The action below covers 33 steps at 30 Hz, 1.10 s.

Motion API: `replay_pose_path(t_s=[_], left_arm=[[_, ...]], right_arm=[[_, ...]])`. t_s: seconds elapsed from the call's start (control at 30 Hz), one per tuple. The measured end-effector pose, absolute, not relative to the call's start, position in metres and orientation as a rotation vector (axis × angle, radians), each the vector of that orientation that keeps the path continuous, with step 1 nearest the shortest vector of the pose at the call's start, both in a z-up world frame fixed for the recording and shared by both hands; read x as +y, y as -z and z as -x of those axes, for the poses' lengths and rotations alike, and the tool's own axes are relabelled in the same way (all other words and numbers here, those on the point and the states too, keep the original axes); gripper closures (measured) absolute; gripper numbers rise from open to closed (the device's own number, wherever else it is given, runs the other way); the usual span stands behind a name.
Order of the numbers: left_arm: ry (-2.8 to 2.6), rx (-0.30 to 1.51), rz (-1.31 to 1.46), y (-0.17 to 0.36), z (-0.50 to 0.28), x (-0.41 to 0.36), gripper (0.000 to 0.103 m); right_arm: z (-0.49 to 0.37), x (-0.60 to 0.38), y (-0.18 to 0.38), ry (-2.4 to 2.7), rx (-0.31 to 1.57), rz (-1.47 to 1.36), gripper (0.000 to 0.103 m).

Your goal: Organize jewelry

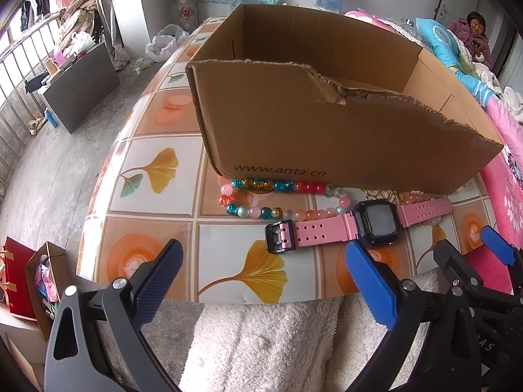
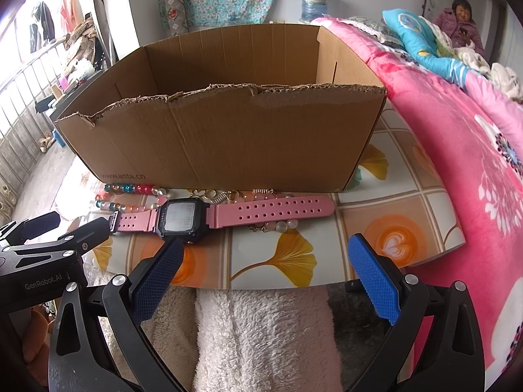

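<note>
A pink-strapped watch (image 1: 359, 225) with a black square face lies flat on the tiled table, in front of an open cardboard box (image 1: 294, 130). It also shows in the right wrist view (image 2: 209, 217), in front of the box (image 2: 228, 140). A string of coloured beads (image 1: 261, 196) lies between watch and box; it shows in the right wrist view too (image 2: 130, 196). Gold chain pieces (image 2: 225, 194) lie behind the watch. My left gripper (image 1: 264, 268) is open and empty near the table's front edge. My right gripper (image 2: 264, 261) is open and empty just in front of the watch.
The table (image 1: 157, 176) has a ginkgo-leaf tiled cover. A pink flowered blanket (image 2: 457, 150) lies on the right. A white fleece garment (image 2: 261, 336) is below the grippers. Bags (image 1: 29, 281) stand on the floor at the left.
</note>
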<state>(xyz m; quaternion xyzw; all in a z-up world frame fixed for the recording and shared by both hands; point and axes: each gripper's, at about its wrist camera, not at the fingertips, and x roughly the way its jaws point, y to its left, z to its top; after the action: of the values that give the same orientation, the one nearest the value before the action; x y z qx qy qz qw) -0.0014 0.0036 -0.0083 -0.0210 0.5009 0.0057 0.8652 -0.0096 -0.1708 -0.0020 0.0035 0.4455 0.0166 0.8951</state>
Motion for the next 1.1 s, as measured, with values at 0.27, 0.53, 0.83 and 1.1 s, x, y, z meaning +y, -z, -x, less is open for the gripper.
replay_pose_path(t_s=[0.27,0.53,0.83,1.1], left_arm=[[-0.019,1.043,0.041,0.007,0.001,0.006,0.006],[0.009,1.008,0.042,0.003,0.002,0.012,0.006],[0.112,0.881,0.077,-0.012,-0.001,0.024,0.006],[0.194,0.933,0.139,-0.007,-0.02,0.023,0.006]], right_arm=[[0.009,-0.171,0.0,-0.033,0.918,-0.005,0.007],[0.008,-0.171,-0.006,-0.031,0.894,-0.011,0.007],[0.002,-0.179,-0.014,-0.051,0.837,-0.041,0.007],[-0.012,-0.177,-0.014,-0.09,0.828,-0.067,0.007]])
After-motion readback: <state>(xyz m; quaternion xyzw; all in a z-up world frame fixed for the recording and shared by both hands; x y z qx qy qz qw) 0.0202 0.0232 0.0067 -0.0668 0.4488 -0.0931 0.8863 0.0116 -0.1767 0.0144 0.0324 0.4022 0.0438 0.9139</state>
